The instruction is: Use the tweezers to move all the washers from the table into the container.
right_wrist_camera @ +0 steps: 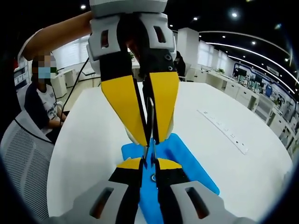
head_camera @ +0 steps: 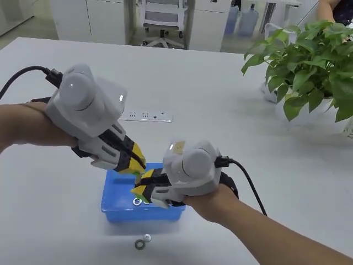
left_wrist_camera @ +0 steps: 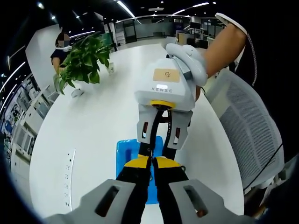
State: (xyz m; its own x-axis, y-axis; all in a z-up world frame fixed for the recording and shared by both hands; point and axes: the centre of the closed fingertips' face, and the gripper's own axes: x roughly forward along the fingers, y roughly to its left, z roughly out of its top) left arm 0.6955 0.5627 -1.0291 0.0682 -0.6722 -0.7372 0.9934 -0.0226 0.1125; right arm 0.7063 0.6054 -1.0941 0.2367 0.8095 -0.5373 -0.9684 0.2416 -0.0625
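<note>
Left gripper (head_camera: 134, 164) and right gripper (head_camera: 142, 191) meet tip to tip over the blue container (head_camera: 127, 214), both pinched shut on the tweezers (right_wrist_camera: 150, 126); two washers (head_camera: 143, 242) lie on the bench (head_camera: 248, 110) just beside it.

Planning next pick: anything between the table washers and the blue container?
Nothing visible. The washers lie on bare table just off the near wall of the container; left gripper and right gripper, holding the tweezers, hang over it.

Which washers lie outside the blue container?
The two washers side by side on the table, just in front of the near wall of the container. The others lie inside it.
</note>
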